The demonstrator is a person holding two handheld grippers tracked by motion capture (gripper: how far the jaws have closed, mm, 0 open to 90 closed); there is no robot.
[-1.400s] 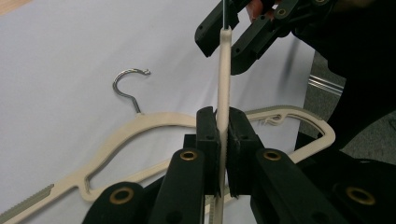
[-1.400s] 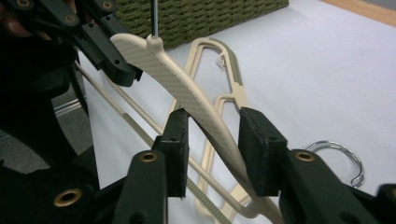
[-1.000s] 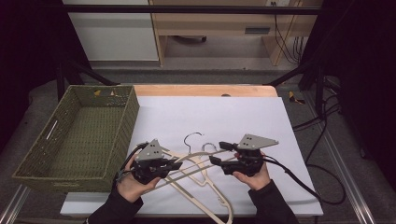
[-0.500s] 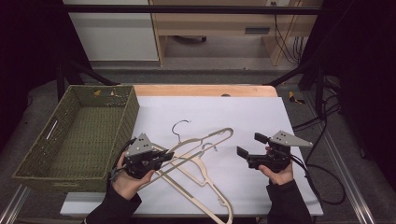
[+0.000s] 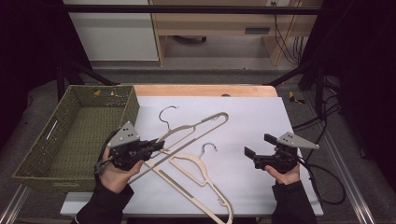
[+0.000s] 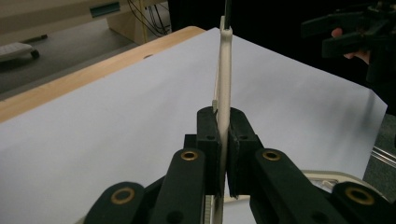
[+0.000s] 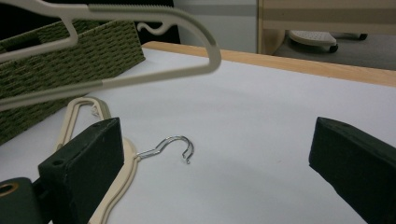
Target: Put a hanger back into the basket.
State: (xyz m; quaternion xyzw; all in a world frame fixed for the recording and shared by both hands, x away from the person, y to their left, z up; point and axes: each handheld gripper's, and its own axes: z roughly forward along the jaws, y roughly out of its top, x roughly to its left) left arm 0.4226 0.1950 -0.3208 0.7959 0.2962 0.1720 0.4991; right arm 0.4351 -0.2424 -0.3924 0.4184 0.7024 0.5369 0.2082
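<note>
Left tool (image 5: 156, 145) clamped on hanger (image 5: 196, 129), lifted clear of worktop (image 5: 261, 116) beside basket (image 5: 70, 135). Right tool (image 5: 254, 145) just opened wide, empty, near second hanger (image 5: 198, 170) lying flat. Step: likely carrying to basket. Next: swing left, lower in, release.

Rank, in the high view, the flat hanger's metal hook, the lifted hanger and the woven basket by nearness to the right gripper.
From the right gripper:
1. Flat hanger's metal hook, just to its left.
2. Lifted hanger, farther left, in the left gripper.
3. Woven basket, far left edge.
</note>
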